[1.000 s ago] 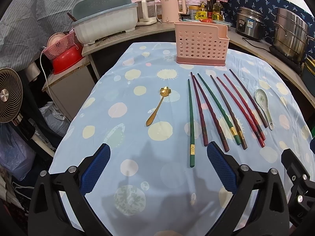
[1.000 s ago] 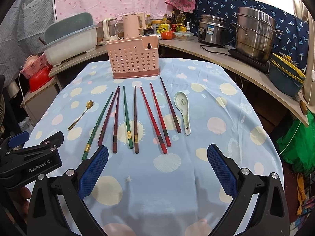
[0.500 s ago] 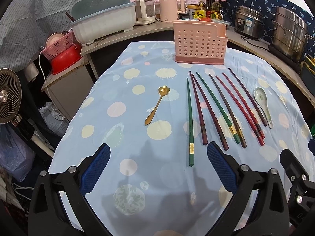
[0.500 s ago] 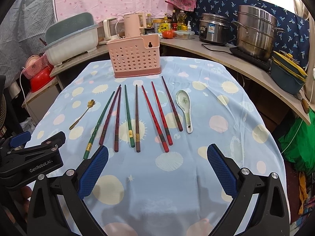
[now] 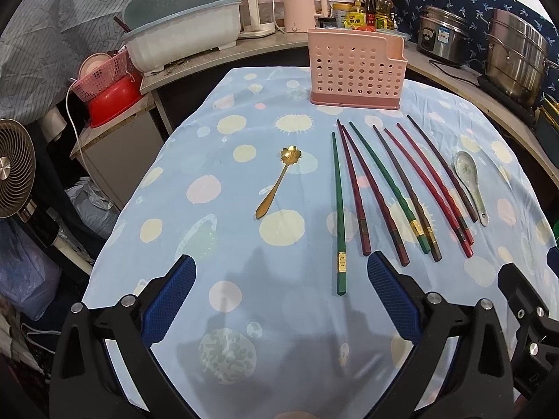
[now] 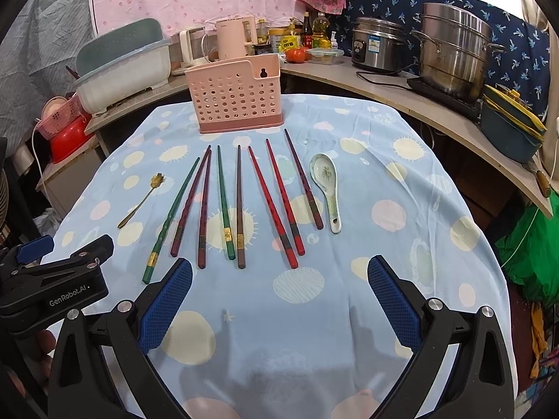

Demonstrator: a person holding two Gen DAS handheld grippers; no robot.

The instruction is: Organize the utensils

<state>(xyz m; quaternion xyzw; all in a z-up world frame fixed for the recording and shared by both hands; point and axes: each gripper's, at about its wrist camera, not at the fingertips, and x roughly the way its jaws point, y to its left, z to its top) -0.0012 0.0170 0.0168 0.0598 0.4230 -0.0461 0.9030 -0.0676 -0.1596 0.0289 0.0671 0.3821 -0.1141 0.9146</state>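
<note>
A pink perforated utensil holder (image 5: 356,71) (image 6: 237,104) stands upright at the far end of the table. Several long chopsticks (image 5: 394,188) (image 6: 241,206), green, dark red, brown and bright red, lie side by side in front of it. A gold flower-bowled spoon (image 5: 277,183) (image 6: 141,200) lies left of them, a white ceramic soup spoon (image 5: 470,181) (image 6: 326,185) right of them. My left gripper (image 5: 281,300) is open near the table's front edge, nothing between its fingers. My right gripper (image 6: 279,300) is open too, and empty, short of the chopstick ends.
The table wears a blue spotted cloth (image 6: 349,279). Behind it runs a curved counter with a dish-drainer tub (image 5: 181,45), kettles, bottles, a rice cooker (image 6: 377,49) and a steel steamer pot (image 6: 454,49). A fan (image 5: 14,167) and red basin (image 5: 111,99) stand at the left.
Both grippers have crept slightly forward toward the utensils, which look a little nearer. Both stay open; nothing on the table has moved.
</note>
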